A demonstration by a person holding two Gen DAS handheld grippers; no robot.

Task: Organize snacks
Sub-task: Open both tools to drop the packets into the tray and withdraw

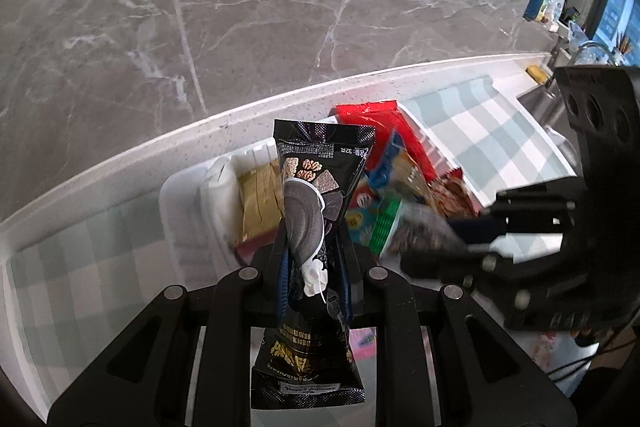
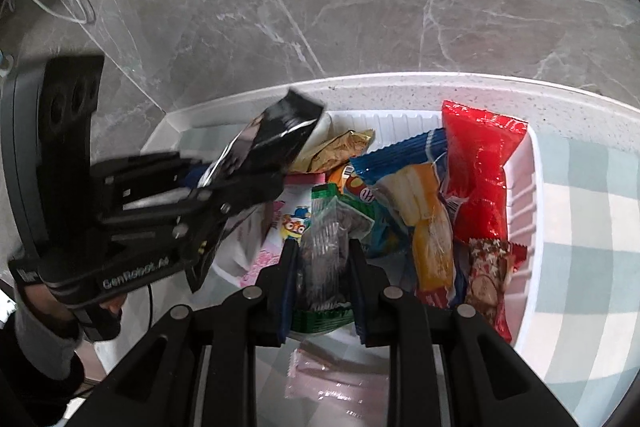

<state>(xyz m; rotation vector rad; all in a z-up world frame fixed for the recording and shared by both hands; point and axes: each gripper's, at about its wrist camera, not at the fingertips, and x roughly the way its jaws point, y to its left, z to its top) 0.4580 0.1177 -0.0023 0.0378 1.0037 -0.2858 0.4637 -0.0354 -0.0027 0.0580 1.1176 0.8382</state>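
Observation:
My left gripper (image 1: 312, 243) is shut on a black snack packet (image 1: 320, 163) printed with nuts, held upright over the left end of the white basket (image 1: 184, 187). From the right wrist view this left gripper (image 2: 200, 183) comes in from the left, its black packet (image 2: 276, 135) tilted over the basket's far left corner. My right gripper (image 2: 324, 259) is shut on a clear, green-edged packet (image 2: 324, 239) of dark seeds, low over the basket's (image 2: 536, 187) near side. In the left wrist view the right gripper (image 1: 468, 239) holds that seed packet (image 1: 396, 227) blurred.
The basket holds a red packet (image 2: 480, 179), a blue-and-orange one (image 2: 424, 211), a gold one (image 2: 340, 147), a brown one (image 2: 488, 279) and a cartoon one (image 2: 292, 223). A pink packet (image 2: 332, 375) lies on the checked cloth (image 2: 584, 227). Marble wall behind; sink (image 1: 544, 103) to the right.

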